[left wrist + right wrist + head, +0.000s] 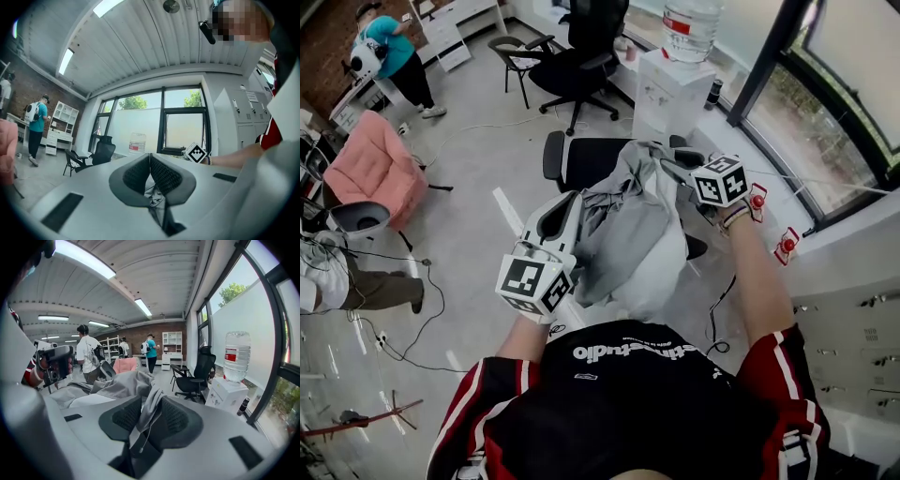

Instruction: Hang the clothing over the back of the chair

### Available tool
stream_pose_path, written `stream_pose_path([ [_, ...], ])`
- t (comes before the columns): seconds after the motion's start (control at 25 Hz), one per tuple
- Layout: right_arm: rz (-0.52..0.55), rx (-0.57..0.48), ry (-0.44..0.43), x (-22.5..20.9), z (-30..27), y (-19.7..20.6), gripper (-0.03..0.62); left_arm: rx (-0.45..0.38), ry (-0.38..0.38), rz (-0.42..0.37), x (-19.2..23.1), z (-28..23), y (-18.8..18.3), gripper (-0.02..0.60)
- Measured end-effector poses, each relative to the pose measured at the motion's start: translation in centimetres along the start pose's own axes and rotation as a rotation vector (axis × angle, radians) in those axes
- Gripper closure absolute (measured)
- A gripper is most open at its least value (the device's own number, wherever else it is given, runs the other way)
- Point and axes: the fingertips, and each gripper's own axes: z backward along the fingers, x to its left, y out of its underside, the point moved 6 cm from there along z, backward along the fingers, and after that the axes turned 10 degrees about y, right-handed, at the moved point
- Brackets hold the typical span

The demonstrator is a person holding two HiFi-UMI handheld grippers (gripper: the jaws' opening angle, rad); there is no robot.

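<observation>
A grey garment (628, 234) hangs bunched between my two grippers, over a black office chair (586, 161). My left gripper (570, 208) is at the garment's left edge. Its pads meet in the left gripper view, shut on a fold of the cloth (155, 199). My right gripper (675, 165) is at the garment's far right corner. In the right gripper view its jaws (149, 419) stand apart, with a strip of the cloth (149, 405) and a thin cord draped loosely between them. The rest of the garment (119, 385) is heaped beyond them. Most of the chair's back is hidden under the cloth.
A white water dispenser (670, 89) with a bottle stands behind the chair, next to the window wall (825, 141). A second black office chair (577, 66) stands further back. A pink armchair (375, 169) is at the left. Cables (403, 337) lie on the floor. People stand at the far left.
</observation>
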Motion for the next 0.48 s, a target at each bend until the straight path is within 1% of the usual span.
stream_pose_path([
  [0.2,-0.025,-0.040,0.027,0.6,2.1,-0.2,0.439,-0.004,0.015,-0.003,-1.2,1.1,-0.2,0.557],
  [0.48,-0.053,-0.095,0.038,2.4,3.8,-0.1,0.439,-0.010,0.025,-0.004,-2.4,2.5,-0.2,0.557],
])
